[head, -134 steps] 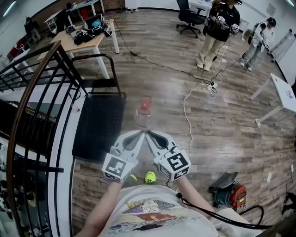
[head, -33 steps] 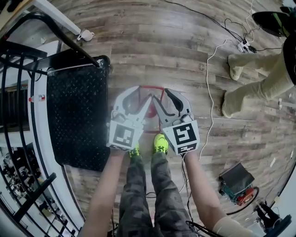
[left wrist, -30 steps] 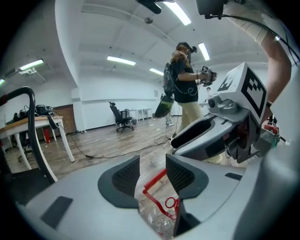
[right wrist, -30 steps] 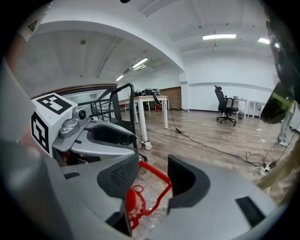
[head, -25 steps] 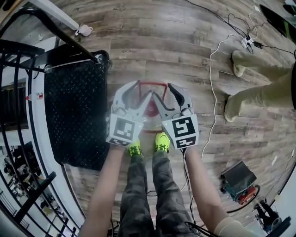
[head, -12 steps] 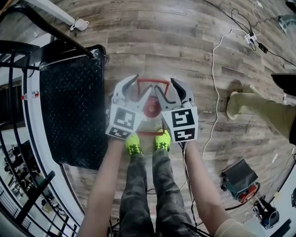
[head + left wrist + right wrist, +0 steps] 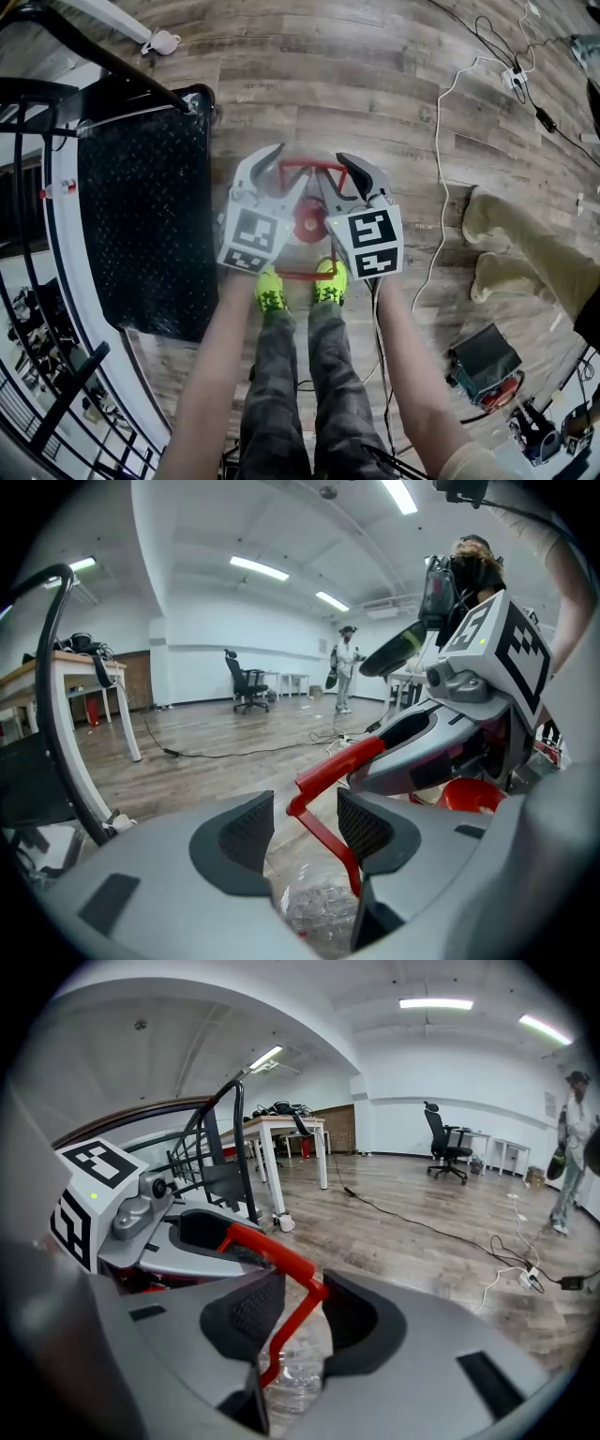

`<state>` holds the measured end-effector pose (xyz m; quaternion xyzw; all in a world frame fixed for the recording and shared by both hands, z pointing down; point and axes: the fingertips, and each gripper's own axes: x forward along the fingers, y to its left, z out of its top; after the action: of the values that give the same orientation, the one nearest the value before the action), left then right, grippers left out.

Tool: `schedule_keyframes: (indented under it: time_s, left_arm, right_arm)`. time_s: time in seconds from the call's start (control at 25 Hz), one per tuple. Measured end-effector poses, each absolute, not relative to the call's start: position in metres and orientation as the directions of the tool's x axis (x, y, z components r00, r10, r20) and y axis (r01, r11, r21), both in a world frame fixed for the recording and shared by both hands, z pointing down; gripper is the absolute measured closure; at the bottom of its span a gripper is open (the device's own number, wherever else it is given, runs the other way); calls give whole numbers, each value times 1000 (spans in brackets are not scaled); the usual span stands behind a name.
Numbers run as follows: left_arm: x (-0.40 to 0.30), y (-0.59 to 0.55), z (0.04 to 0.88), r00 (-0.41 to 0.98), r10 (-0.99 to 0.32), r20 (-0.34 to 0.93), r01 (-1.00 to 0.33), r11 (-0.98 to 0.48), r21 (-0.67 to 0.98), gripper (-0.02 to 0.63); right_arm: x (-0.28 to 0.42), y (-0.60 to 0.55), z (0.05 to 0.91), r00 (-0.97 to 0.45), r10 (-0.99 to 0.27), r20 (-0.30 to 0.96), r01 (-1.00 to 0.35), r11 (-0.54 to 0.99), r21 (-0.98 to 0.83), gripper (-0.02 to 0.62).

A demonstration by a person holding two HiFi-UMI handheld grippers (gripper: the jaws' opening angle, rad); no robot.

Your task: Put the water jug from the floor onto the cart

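There are two hand-held grippers, one water jug and one cart. The clear plastic water jug (image 7: 298, 253) stands on the brown wood-plank floor (image 7: 375, 84), right in front of the person's two yellow-green shoes (image 7: 272, 296). It has one round red cap (image 7: 307, 221) and one red handle frame (image 7: 305, 165).

The left gripper (image 7: 298, 829) has its jaws spread wide, having just been opening. A corner of the red handle frame sits between its pads, nearer the right one, and is not pinched. The right gripper (image 7: 295, 1312) has just been closing, and its pads now pinch the red bar from both sides. Each gripper carries a cube with black-and-white square markers (image 7: 251, 239).

The single cart, a black diamond-plate platform cart (image 7: 141, 216) with a black tube handle, is just beside the jug, towards the left gripper. A white cable (image 7: 437, 169) snakes across the planks to one power strip (image 7: 514, 80). Another person's legs (image 7: 525, 253) stand to the right.

The room is large and white-walled, with ceiling strip lights (image 7: 433, 1003), a black office chair (image 7: 445, 1147) and a white-legged table (image 7: 281, 1138).
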<state>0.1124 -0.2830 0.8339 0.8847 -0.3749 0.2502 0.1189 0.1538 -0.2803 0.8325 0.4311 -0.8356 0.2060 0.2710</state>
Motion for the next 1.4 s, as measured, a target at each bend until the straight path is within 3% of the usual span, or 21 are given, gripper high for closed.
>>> schedule_keyframes:
  time_s: [0.32, 0.36, 0.4, 0.68, 1.4]
  left_arm:
    - [114, -278, 829, 590, -629, 506, -747, -663, 47, 422]
    - [113, -277, 828, 589, -631, 505, -749, -661, 47, 438]
    - [113, -276, 825, 586, -635, 502, -751, -658, 44, 493]
    - [110, -274, 814, 587, -652, 479, -763, -644, 58, 538]
    - [110, -272, 749, 587, -680, 440, -733, -677, -69, 552]
  right_arm:
    - [147, -276, 824, -520, -608, 600, -810, 574, -120, 477]
    - [146, -275, 822, -522, -607, 599, -808, 576, -120, 480]
    - [146, -273, 820, -523, -608, 597, -807, 579, -118, 482]
    - [146, -265, 811, -523, -625, 580, -810, 577, -108, 492]
    - [147, -258, 751, -526, -687, 501, -821, 565, -88, 509]
